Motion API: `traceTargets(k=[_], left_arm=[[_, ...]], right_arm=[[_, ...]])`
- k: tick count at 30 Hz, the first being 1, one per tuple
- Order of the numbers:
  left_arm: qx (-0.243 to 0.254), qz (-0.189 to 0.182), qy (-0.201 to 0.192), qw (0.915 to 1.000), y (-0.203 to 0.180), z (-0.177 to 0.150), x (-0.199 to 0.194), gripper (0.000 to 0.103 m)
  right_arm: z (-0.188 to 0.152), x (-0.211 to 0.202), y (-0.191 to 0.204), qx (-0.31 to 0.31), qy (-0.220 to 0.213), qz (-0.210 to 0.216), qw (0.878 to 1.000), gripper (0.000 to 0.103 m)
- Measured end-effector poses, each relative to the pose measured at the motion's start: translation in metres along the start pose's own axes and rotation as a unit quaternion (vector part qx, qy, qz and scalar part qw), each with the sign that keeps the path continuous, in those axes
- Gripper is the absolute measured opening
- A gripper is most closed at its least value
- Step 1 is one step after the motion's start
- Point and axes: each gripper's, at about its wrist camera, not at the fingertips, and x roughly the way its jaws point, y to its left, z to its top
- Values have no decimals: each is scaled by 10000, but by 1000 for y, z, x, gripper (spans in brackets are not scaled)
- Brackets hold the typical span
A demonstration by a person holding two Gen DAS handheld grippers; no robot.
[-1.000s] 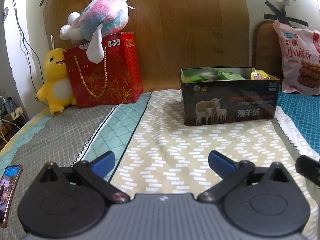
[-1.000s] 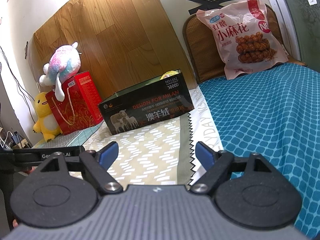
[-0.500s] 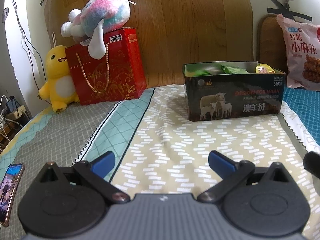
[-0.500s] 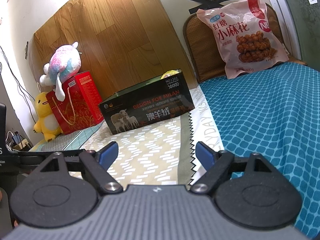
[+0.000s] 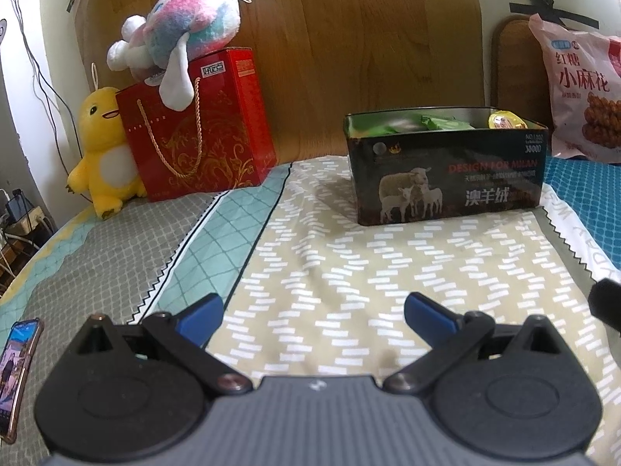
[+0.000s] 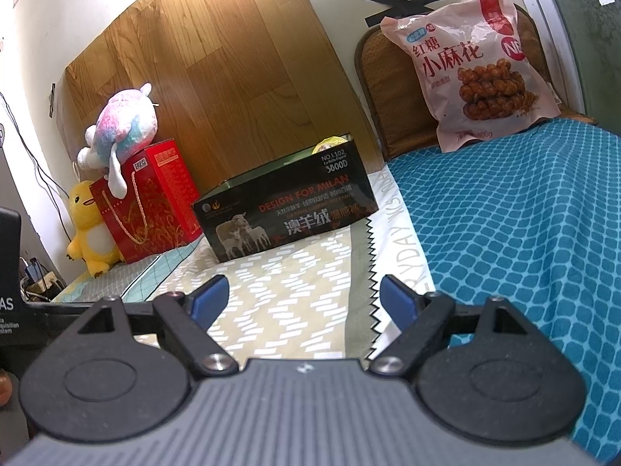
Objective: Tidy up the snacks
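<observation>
A dark tin box (image 5: 446, 171) with sheep printed on it stands open on the bed, also in the right wrist view (image 6: 287, 213). Green snack packets (image 5: 431, 123) and a yellow cup snack (image 5: 504, 120) lie inside it. A pink bag of twisted dough snacks (image 6: 473, 66) leans on the headboard at the back right, also in the left wrist view (image 5: 582, 89). My left gripper (image 5: 312, 318) is open and empty, low over the bed, well short of the box. My right gripper (image 6: 304, 299) is open and empty, to the right of the left one.
A red gift bag (image 5: 198, 132) with a pastel plush toy (image 5: 182, 39) on top stands at the back left, next to a yellow duck plush (image 5: 101, 147). A phone (image 5: 17, 372) lies at the bed's left edge. A wooden board (image 5: 349, 39) backs the bed.
The left gripper has drifted left and slightly back, so the box sits further right in its view. The right gripper has barely moved. Both stay open.
</observation>
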Motion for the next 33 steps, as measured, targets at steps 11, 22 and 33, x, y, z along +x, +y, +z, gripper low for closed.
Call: traceTargets(k=[11,22,33], left_arm=[[44,-75,123,9999,-3,-2,3,103],[76,-126,171,9997,-6,-3,5,103],[181,-356,76,9992,-9,-3,0,103]], right_arm=[[0,0,0,7,-3,5,10000,87],[0,0,0,15,-8,11,10000,87],[0,0,0,15,-6,13,10000,87]])
